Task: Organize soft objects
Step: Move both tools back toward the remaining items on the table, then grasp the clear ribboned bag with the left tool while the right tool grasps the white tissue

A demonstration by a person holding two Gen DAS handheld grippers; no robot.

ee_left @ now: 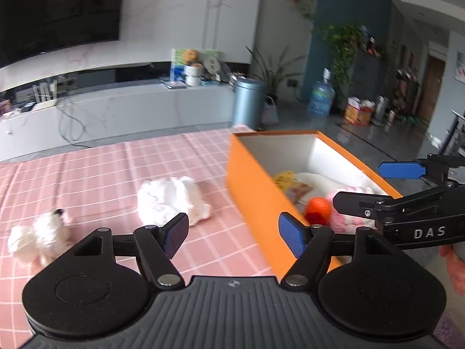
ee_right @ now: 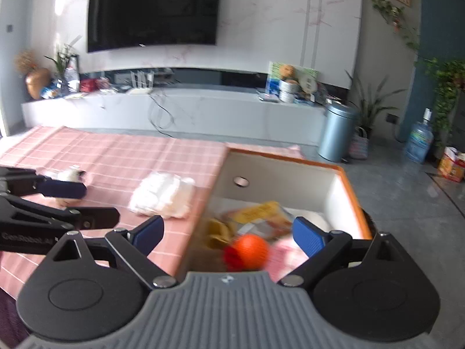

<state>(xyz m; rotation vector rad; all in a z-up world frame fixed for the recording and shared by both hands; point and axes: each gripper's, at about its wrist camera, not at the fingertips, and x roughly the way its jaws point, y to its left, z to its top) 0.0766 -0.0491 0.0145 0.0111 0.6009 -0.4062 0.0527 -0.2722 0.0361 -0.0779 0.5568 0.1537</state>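
An orange box [ee_left: 252,197] with a white inside stands on the right of the pink checked cloth [ee_left: 96,171]. In it lie an orange ball [ee_left: 319,208], a pink plush [ee_left: 345,219] and a yellow packet [ee_left: 286,178]. On the cloth a white soft bundle [ee_left: 171,200] lies left of the box, and a white fluffy toy [ee_left: 40,237] lies further left. My left gripper [ee_left: 234,237] hovers open and empty over the cloth by the box's near corner. My right gripper [ee_right: 229,235] is open over the box [ee_right: 353,200], with the blurred orange ball [ee_right: 250,251] below its pads, untouched.
Beyond the table stand a long grey TV cabinet [ee_right: 180,110], a blue-grey metal bin [ee_right: 337,131], a water bottle [ee_right: 420,141] and potted plants. The table's far edge runs just behind the box. A person's hand [ee_left: 453,264] holds the right gripper.
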